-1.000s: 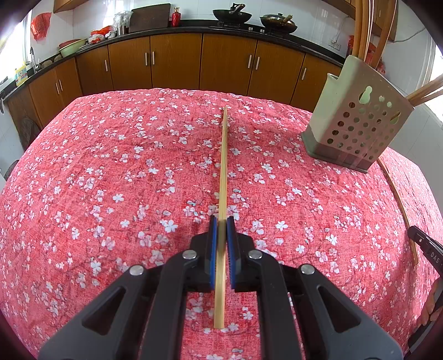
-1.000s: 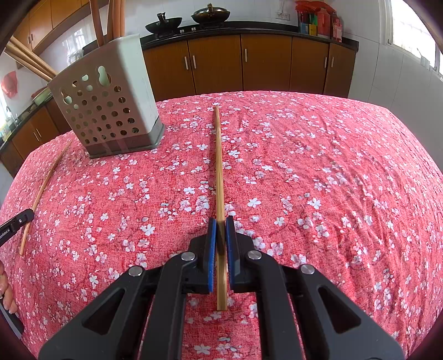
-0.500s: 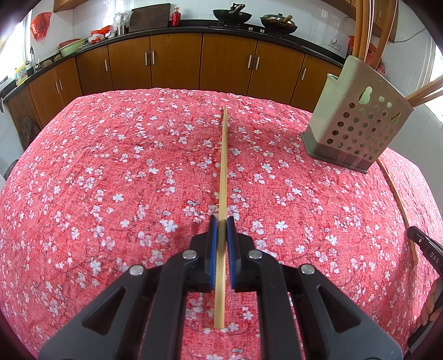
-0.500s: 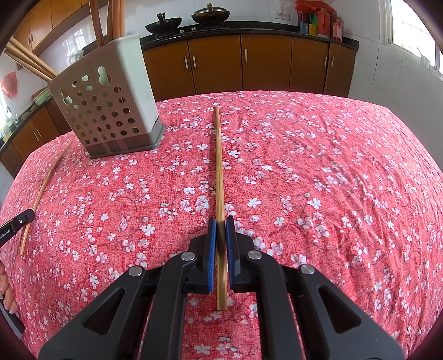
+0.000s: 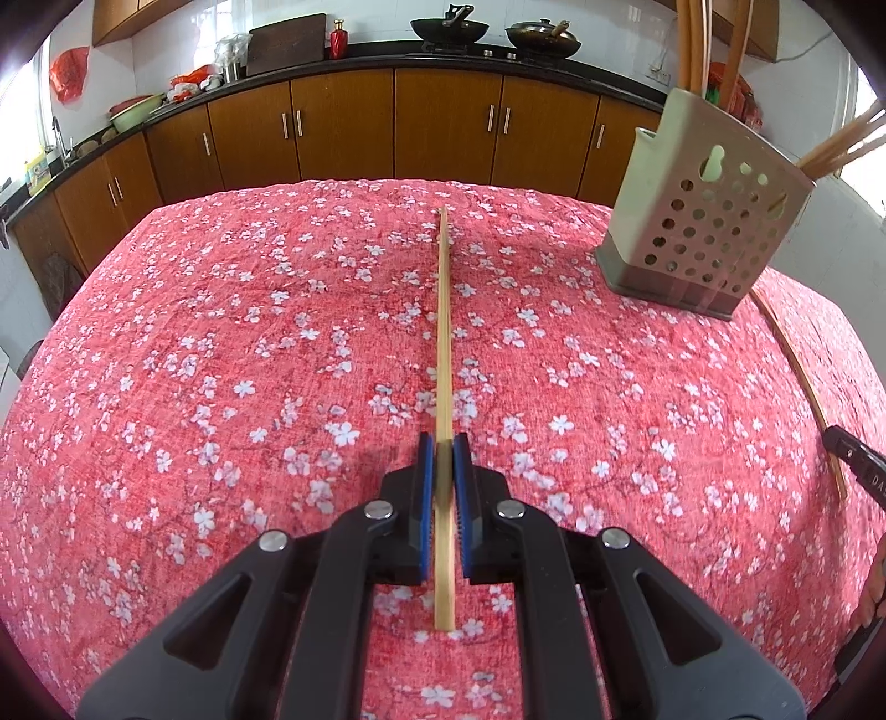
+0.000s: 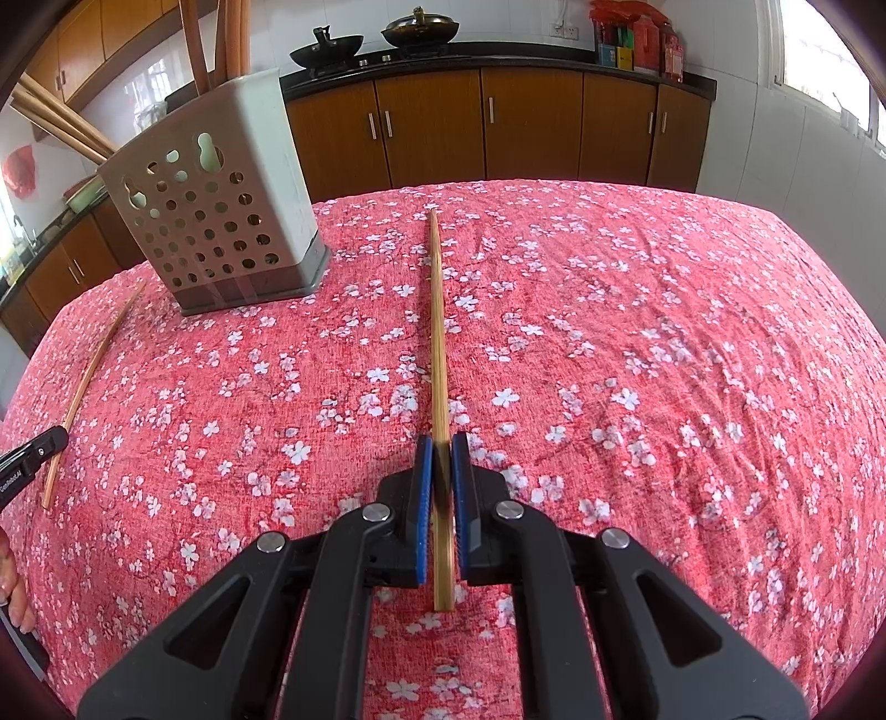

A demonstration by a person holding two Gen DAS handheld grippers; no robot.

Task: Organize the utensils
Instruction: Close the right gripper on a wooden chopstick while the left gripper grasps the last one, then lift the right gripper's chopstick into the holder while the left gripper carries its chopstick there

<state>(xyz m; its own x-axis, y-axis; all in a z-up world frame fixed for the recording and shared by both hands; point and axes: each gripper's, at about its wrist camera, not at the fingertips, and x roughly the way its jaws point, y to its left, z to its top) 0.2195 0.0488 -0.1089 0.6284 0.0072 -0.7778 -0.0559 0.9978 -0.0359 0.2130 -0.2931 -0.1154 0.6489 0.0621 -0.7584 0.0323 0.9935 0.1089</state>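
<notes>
Chopstick pinched between blue pads of left gripper, pointing forward over the red floral tablecloth. Right gripper likewise clamps a second chopstick. Left view only: sink-side counter, cutting board. Right view only: window, bottles. Perforated holder stands between the two grippers, sticks inside; loose chopstick lies just beside it.
</notes>
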